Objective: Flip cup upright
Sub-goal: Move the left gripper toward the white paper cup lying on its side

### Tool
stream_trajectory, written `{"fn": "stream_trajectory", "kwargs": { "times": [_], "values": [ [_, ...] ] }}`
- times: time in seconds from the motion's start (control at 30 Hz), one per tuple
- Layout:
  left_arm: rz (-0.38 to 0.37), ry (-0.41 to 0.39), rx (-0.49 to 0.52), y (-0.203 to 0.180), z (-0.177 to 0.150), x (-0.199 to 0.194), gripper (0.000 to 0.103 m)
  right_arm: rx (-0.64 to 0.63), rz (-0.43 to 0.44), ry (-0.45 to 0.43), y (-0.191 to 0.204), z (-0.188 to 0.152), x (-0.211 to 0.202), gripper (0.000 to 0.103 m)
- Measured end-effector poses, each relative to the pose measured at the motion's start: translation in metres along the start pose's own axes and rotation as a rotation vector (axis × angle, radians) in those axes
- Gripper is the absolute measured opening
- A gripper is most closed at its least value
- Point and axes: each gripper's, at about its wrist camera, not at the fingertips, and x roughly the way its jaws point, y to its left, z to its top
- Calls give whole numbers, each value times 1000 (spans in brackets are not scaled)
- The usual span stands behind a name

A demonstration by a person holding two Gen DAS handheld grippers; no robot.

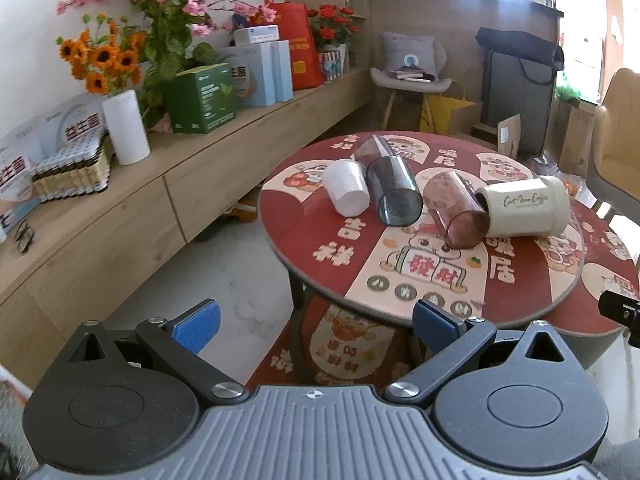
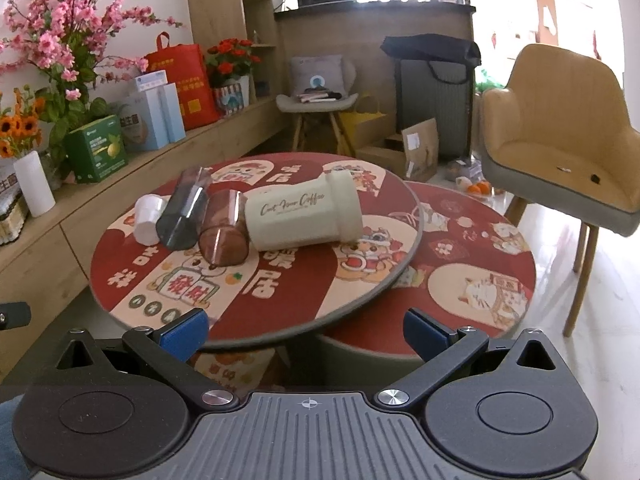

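Note:
Several cups lie on their sides in a row on a round red patterned table (image 1: 320, 236) (image 2: 304, 304): a small white cup (image 1: 346, 193) (image 2: 147, 218), a tall grey-blue clear tumbler (image 1: 390, 184) (image 2: 185, 211), a brown clear tumbler (image 1: 456, 210) (image 2: 222, 233), and a cream coffee cup with script lettering (image 1: 524, 207) (image 2: 302, 214). My left gripper (image 1: 316, 326) is open and empty, held short of the table's near edge. My right gripper (image 2: 306, 330) is open and empty, at the table's near edge.
A lower round table (image 2: 480, 272) overlaps on the right. A tan armchair (image 2: 568, 136) stands at far right. A long wooden sideboard (image 1: 160, 184) with flowers, boxes and a paper roll runs along the left. A chair and bags stand behind.

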Motion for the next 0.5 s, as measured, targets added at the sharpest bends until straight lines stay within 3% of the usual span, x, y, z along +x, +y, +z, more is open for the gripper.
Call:
{"fn": "stream_trajectory", "kwargs": {
  "times": [0.33, 0.5],
  "values": [
    [-31, 3, -25, -15, 37, 61, 103, -78, 9, -28, 10, 50, 74, 103],
    [-41, 4, -12, -31, 50, 93, 103, -75, -19, -47, 4, 55, 105, 103]
  ]
}}
